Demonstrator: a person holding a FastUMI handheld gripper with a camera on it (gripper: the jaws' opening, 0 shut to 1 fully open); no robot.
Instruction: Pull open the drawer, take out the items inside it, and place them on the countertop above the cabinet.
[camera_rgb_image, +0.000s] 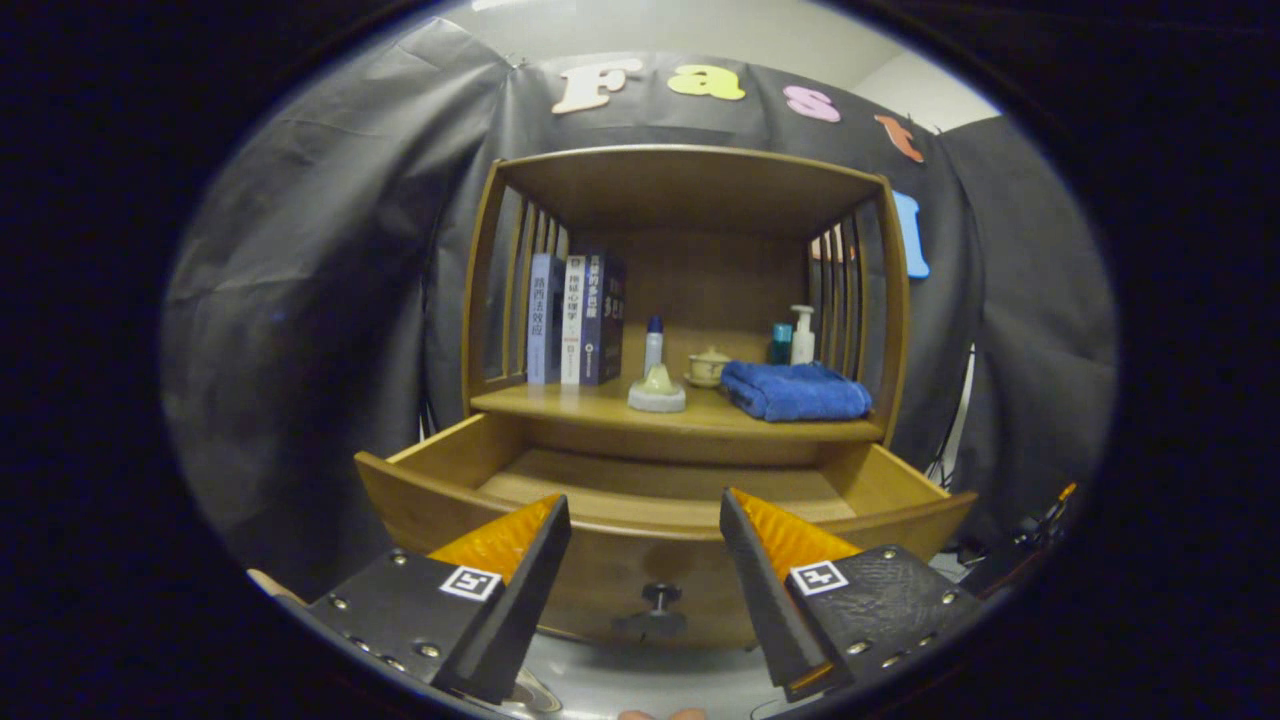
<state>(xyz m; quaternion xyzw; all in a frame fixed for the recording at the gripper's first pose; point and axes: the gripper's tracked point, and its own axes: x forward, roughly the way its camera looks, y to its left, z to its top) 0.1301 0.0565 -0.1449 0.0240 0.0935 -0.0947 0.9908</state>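
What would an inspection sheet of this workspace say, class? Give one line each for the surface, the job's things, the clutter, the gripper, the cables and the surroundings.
Surface: the wooden countertop above the drawer has a bare patch at its front left.
Job's things: the drawer is pulled open; the visible part of its floor looks bare, and the front panel hides the rest. Its knob sits low between the fingers.
Clutter: three upright books, a blue-capped bottle, a small pale object, a lidded cup, a folded blue towel, a teal container and a pump bottle stand on the countertop.
Gripper: the gripper is open, holding nothing, in front of the drawer.
Cables: nothing seen clearly.
Surroundings: black cloth wall behind the cabinet.
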